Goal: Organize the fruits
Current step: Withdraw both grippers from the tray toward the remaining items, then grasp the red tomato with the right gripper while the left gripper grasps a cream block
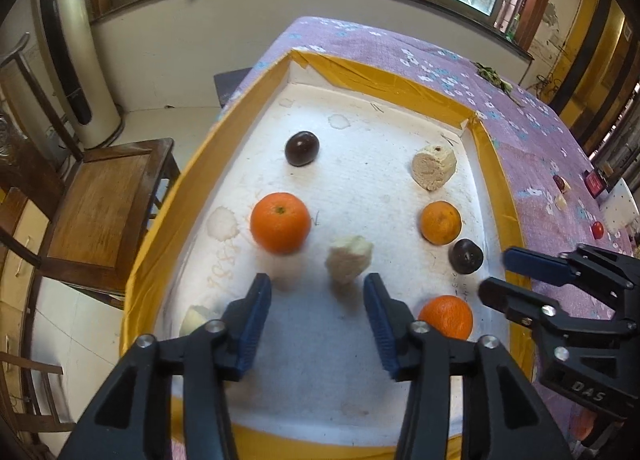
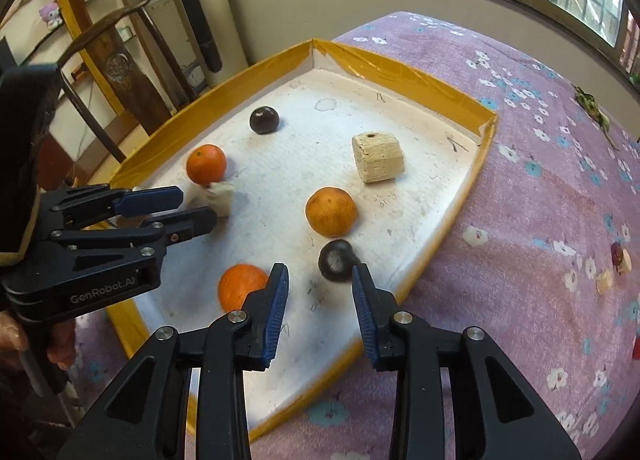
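A white tray with a yellow rim lies on the table. It holds three oranges, two dark round fruits and pale chunks. My left gripper is open and empty, just short of the near pale chunk. My right gripper is open and empty, its tips just short of the near dark fruit. The left gripper also shows in the right wrist view, and the right gripper in the left wrist view.
The table wears a purple flowered cloth with small fruit bits at the right. A wooden chair stands left of the table. Windows run along the far wall.
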A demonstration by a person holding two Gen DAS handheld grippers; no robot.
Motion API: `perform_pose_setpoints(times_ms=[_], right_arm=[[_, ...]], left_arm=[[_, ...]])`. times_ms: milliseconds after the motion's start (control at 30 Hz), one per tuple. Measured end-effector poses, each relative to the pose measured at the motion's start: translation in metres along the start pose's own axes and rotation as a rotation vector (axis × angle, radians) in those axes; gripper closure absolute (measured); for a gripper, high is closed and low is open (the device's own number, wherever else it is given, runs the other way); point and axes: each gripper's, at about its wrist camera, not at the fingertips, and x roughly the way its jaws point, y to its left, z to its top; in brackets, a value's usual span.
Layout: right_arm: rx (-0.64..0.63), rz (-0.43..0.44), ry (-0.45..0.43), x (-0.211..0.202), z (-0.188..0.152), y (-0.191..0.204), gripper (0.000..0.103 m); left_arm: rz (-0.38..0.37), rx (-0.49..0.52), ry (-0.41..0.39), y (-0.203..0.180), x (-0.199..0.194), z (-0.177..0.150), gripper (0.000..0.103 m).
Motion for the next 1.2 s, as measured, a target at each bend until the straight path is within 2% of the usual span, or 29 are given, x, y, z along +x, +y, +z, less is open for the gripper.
perform_pose_setpoints(times_ms=[67,100,133,200,333,767,900,1033,1200], right_arm=[[0.003,0.002,-0.028,-0.013,-0.007,-0.001,0.063],[0.006,-0.011,-0.039,-0.02,-0.01,-0.001,0.052],[0.01,-0.033,-0.055,-0.026,-0.014,-0.002,0.035],[0.027,-0.051,-0.093,-0.04,-0.025,-0.007,0.023],[0.07,-0.054,-0.101,-0.056,-0.042,-0.023,0.023],[0.233,-0.149,-0.126,-0.103,-0.093,-0.112,0.022],[0.299,-0.203,-0.129,-0.115,-0.11,-0.157,0.022],[0.405,-0.268,-0.145,-0.128,-0.125,-0.223,0.022],[0.48,-0.297,-0.145,-0.125,-0.128,-0.287,0.022]], left_arm=[[0.021,-0.007,-0.028,-0.002,-0.008,-0.003,0.041],[0.035,-0.009,-0.044,-0.004,-0.013,-0.005,0.037],[0.052,-0.007,-0.061,-0.007,-0.017,-0.006,0.034],[0.081,0.005,-0.088,-0.015,-0.023,-0.008,0.033],[0.108,0.031,-0.117,-0.034,-0.03,-0.009,0.026],[0.024,0.132,-0.109,-0.138,-0.027,-0.004,0.023],[0.007,0.164,-0.089,-0.17,-0.022,-0.006,0.022],[0.004,0.199,-0.057,-0.197,-0.014,-0.01,0.022],[0.025,0.242,-0.018,-0.223,-0.005,-0.014,0.022]])
